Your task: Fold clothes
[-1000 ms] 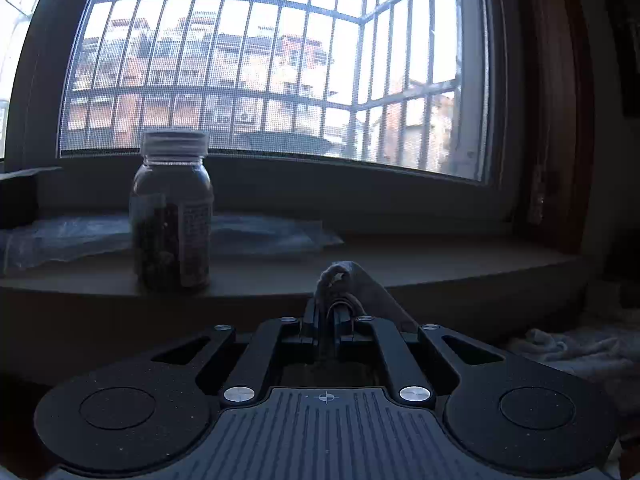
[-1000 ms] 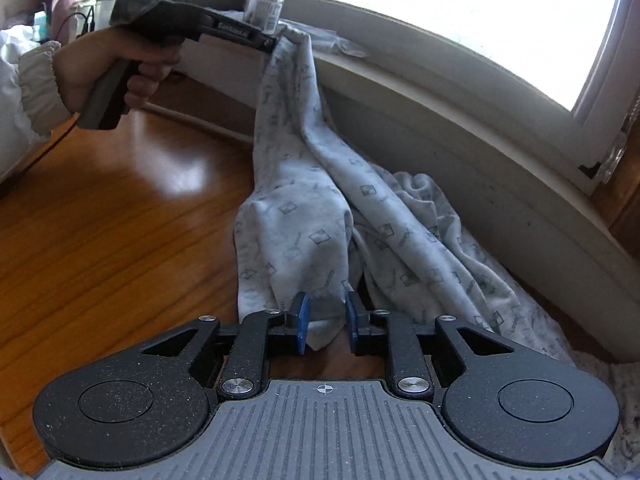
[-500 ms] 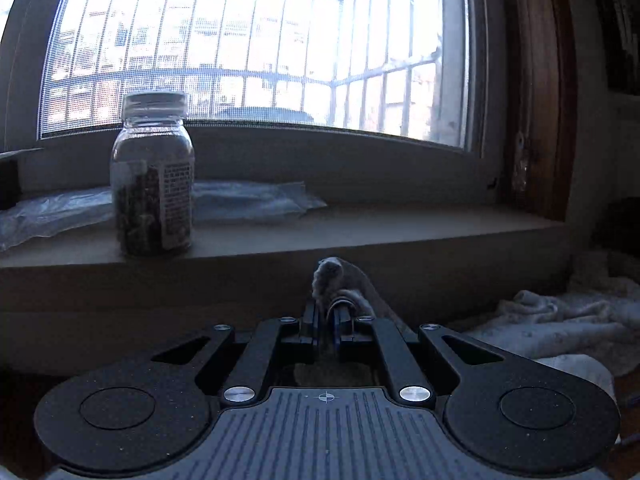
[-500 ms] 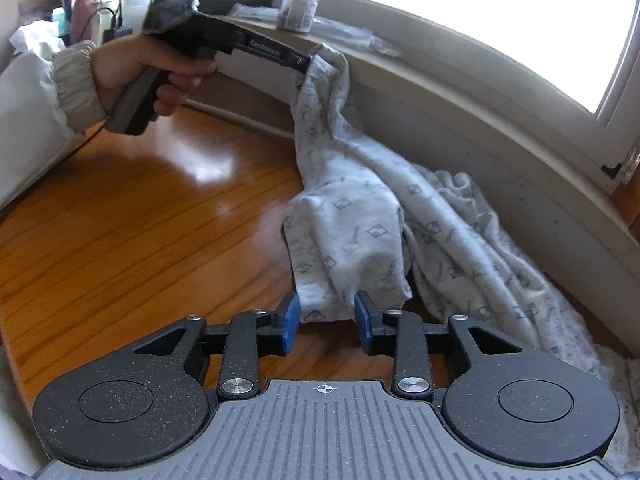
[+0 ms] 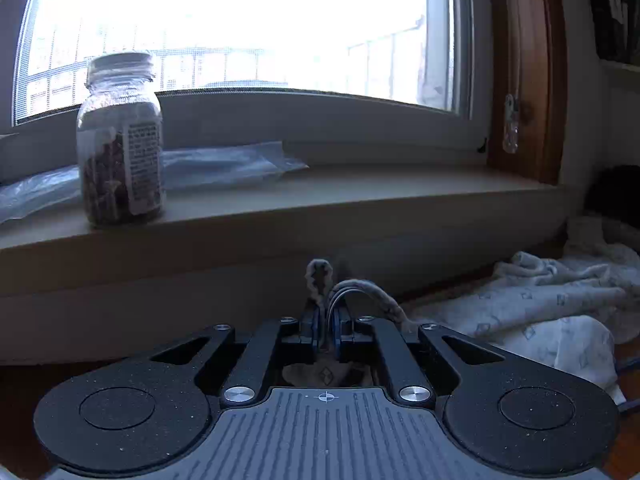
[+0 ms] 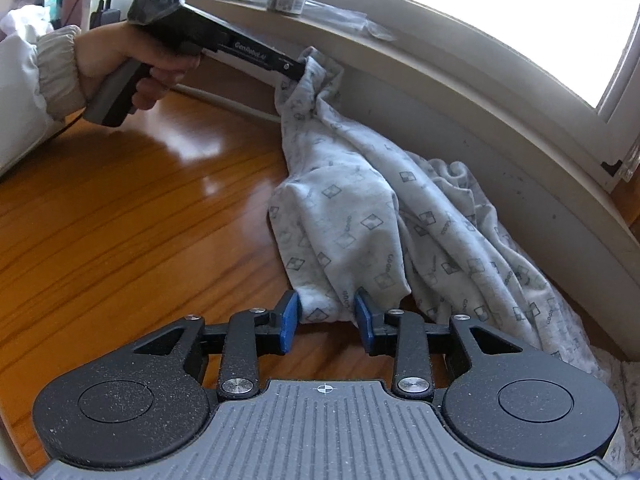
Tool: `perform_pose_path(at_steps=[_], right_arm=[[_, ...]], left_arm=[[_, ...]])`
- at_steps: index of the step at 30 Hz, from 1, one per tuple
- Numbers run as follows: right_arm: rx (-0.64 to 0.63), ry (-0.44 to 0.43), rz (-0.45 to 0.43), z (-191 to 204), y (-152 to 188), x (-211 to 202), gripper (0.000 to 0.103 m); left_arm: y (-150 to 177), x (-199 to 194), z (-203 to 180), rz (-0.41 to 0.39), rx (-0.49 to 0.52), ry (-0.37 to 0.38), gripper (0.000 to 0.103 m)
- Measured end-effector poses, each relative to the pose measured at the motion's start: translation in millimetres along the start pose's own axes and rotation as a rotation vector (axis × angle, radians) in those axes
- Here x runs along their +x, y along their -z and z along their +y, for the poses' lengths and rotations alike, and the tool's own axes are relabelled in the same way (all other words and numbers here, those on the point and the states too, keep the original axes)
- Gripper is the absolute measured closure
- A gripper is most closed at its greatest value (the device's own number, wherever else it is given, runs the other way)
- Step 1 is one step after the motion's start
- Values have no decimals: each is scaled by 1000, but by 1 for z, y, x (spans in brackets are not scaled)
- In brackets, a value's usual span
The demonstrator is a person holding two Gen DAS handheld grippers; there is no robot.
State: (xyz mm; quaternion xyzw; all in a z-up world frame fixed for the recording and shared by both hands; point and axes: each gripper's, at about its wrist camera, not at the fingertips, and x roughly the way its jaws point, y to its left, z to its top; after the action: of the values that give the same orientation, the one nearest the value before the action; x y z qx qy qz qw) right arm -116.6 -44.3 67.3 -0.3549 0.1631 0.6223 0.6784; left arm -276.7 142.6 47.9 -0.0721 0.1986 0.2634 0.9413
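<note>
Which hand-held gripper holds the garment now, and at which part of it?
Left hand-held gripper pinches a bunched edge of the patterned garment. Right hand-held gripper, jaws opening, grips nothing; the hem lies between them.

— Left tongs [image 5: 326,332]?
— Clamped tight on a bunch of fabric, raised; left hand [image 6: 132,60] wrapped round the grip, white cuffed sleeve [image 6: 36,80] behind.
— Right tongs [image 6: 327,320]?
— Tilted downward, jaws opening, blue pads [image 6: 289,322] astride a cloth edge.

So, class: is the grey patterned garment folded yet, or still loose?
Loose. The garment hangs bunched from the left tool, its lower part crumpled on the wooden floor below the windowsill; no neat fold shows.
</note>
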Motion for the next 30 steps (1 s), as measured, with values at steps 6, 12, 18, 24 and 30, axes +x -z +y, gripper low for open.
perform_pose_path(at_steps=[6,12,18,24,30], right_arm=[[5,1,6,-7,-3,1,97],[-36,83,-30,-19,-24,-39,100],[-115,156,-74,-23,-66,-96,100],[-182,198,-132,-11,-112,-152,100],[-210,166,-182,8,-144,-182,100]], left_arm=[[0,-1,-4,22,8,35,96],[-24,-28,-28,-29,1,116,96],[-62,-65,-32,-117,9,90,96],[-91,-98,3,-174,-8,16,96],[-86,-120,52,-179,-48,-54,96]])
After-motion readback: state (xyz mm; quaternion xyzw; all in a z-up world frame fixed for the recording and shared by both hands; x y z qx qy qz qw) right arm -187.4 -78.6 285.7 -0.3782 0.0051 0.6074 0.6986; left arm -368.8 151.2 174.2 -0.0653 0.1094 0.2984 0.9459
